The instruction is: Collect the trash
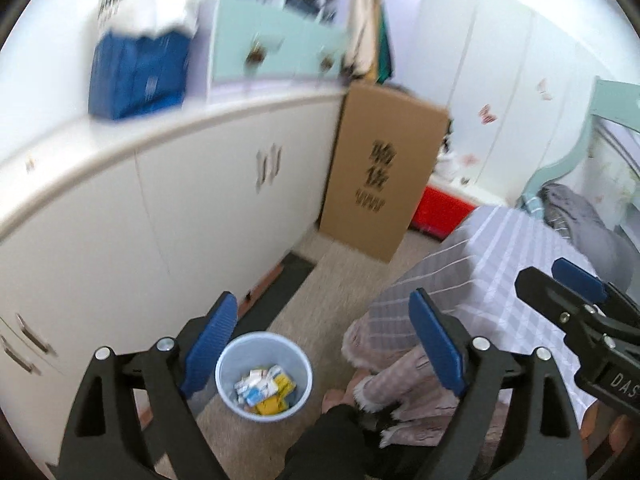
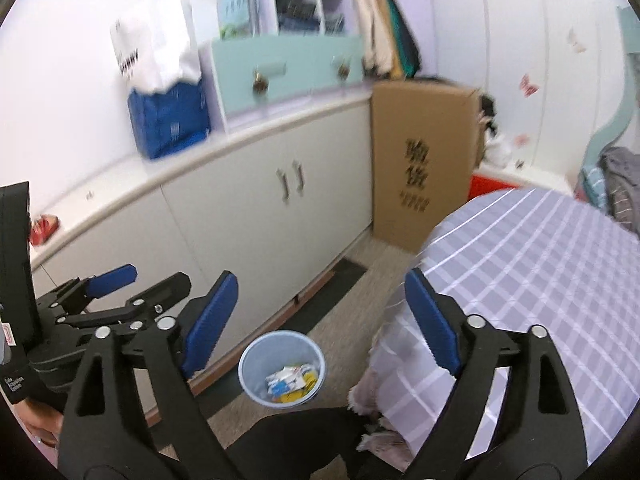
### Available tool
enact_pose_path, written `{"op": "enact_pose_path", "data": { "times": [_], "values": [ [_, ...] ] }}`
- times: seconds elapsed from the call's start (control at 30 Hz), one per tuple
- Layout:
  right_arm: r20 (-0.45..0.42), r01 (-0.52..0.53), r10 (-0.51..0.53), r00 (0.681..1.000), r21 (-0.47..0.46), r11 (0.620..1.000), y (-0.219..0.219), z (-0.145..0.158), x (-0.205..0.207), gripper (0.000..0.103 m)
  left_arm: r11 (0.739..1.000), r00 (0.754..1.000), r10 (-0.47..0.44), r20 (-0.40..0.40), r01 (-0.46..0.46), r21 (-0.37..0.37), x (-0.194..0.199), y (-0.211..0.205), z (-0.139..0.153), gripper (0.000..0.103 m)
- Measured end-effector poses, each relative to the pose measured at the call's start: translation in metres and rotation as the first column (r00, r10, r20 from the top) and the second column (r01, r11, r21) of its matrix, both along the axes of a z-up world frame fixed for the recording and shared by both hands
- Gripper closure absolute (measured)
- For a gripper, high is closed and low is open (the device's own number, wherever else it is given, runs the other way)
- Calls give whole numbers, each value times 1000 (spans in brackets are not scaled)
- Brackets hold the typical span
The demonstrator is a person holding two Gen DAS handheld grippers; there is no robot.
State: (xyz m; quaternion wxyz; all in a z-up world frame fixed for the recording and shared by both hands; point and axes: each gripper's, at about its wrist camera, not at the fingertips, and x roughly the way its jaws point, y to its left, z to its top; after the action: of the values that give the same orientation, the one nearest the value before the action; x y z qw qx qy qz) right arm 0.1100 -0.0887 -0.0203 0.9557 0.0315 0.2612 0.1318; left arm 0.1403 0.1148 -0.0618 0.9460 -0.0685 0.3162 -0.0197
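Left gripper (image 1: 324,344) and right gripper (image 2: 318,322) both gaping wide, gripping nothing. Pale blue bin (image 1: 264,376) sitting low centre on carpet (image 1: 320,292), holding white, blue and yellow wrappers (image 1: 266,390). Cabinet (image 1: 160,220) flanking left, checked bed (image 2: 540,280) right.

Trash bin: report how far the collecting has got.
Done: the bin on the floor holds crumpled wrappers. In hand: nothing; the left tongs and right tongs are open and empty. Left: no loose trash shows on the checked tablecloth.
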Motion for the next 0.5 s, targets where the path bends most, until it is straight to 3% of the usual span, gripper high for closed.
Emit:
{"op": "enact_pose_path", "data": {
  "times": [0.3,0.5],
  "values": [
    [115,83,-85,990,21,996,-44,36,-89,10,992,980,-102,171,88,85,-76,-61,70,14],
    [174,172,-175,969,29,985,-58,40,-137,7,981,955,-140,260,99,166,-126,-86,91,11]
  ]
}}
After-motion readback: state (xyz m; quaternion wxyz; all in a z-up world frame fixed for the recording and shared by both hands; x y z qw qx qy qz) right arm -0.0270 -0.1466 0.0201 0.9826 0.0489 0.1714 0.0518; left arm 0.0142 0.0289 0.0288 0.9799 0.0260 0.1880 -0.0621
